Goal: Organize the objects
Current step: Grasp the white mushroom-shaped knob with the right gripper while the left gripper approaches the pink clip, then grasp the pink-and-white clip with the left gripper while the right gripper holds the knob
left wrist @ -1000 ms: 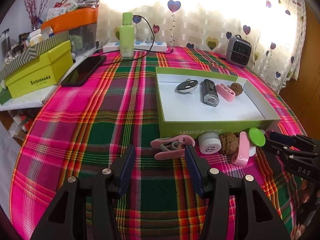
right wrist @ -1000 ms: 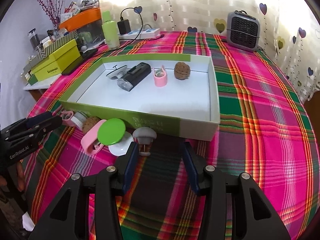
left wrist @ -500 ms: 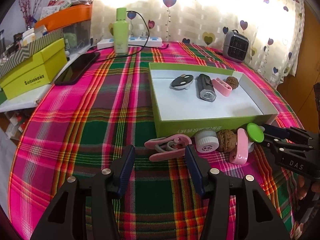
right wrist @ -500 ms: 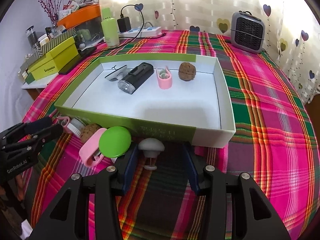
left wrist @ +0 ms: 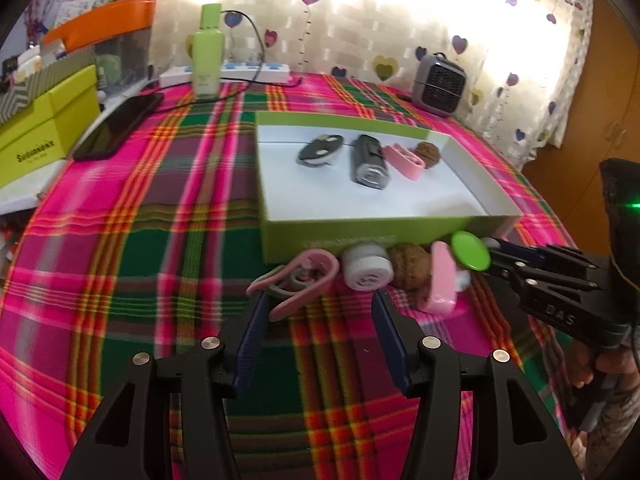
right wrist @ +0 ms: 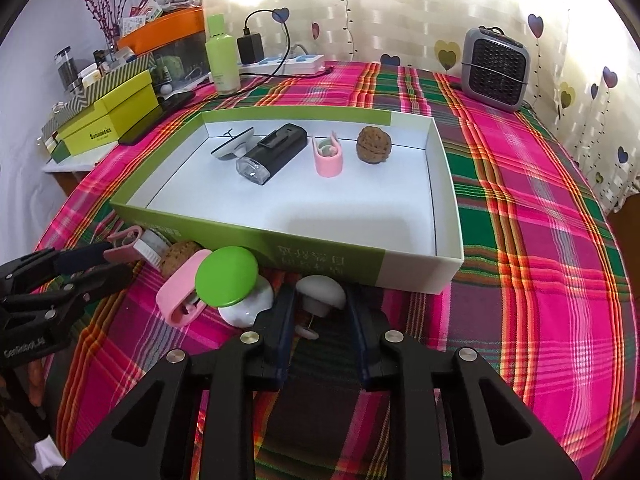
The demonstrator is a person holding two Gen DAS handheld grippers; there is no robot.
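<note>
**Grey mushroom knob between the right jaws, beside the box**

Grey and small, the mushroom-shaped knob (right wrist: 320, 290) lies on the plaid cloth just in front of the green box (right wrist: 328, 249), against its near wall. The right gripper (right wrist: 320, 300) is released, jaws on either side of the cap; close squarely on the cap, not the thin stem, then lift clear of the wall. The left gripper (left wrist: 316, 300) is also released, near the pink clip (left wrist: 298, 280). Readable writing: "DAS" and "GenRobot.AI" on the grippers. Print on the box is illegible.
</note>
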